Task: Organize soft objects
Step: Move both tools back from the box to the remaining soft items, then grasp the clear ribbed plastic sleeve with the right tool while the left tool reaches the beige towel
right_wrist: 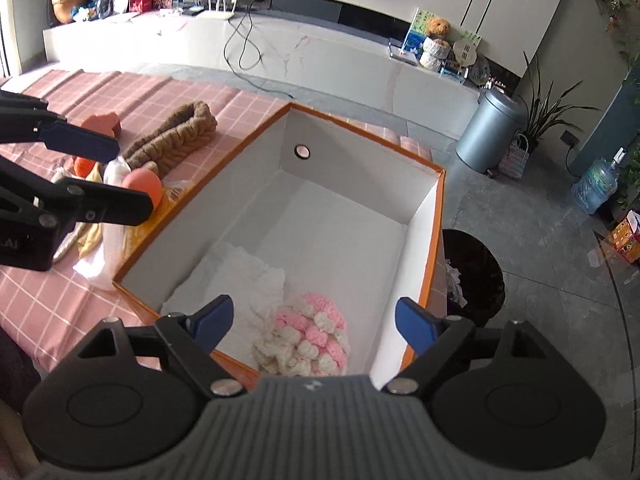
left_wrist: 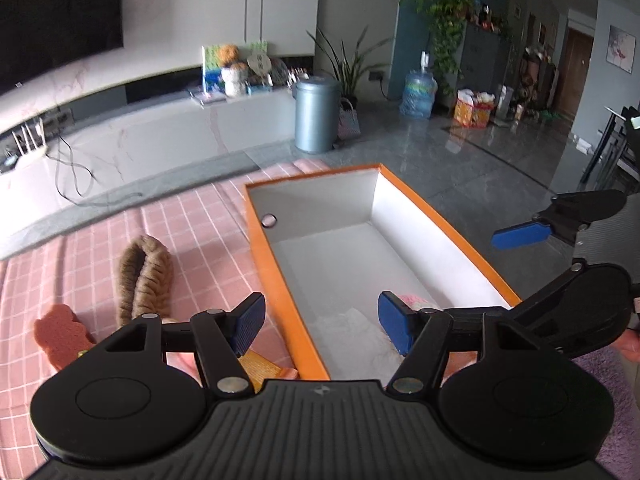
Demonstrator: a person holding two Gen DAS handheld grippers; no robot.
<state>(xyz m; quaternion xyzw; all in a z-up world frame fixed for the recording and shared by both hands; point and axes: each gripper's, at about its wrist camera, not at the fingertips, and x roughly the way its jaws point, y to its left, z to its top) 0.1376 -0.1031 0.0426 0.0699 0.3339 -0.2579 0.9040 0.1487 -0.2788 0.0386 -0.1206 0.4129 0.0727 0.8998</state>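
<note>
An orange box with a white inside [left_wrist: 280, 292] [right_wrist: 436, 208] stands on the pink checked cloth. In it lie a white cloth [right_wrist: 244, 276] [left_wrist: 356, 328] and a pink and white knitted piece [right_wrist: 308, 336] [left_wrist: 416, 301]. My right gripper [right_wrist: 314, 318] is open and empty just above the knitted piece. My left gripper [left_wrist: 322, 322] is open and empty over the box's near left wall. On the cloth left of the box lie a brown furry headband [left_wrist: 142, 276] [right_wrist: 176, 138], an orange sponge [left_wrist: 60, 338] [right_wrist: 102, 122], an orange ball [right_wrist: 145, 185] and a yellow cloth [left_wrist: 262, 368].
The pink checked cloth [left_wrist: 80, 248] covers the table. A black bin [right_wrist: 474, 276] stands on the floor by the box's right side. A grey bin [left_wrist: 316, 114] and a white TV bench [left_wrist: 140, 136] are beyond the table. The right gripper shows at the right of the left wrist view [left_wrist: 520, 236].
</note>
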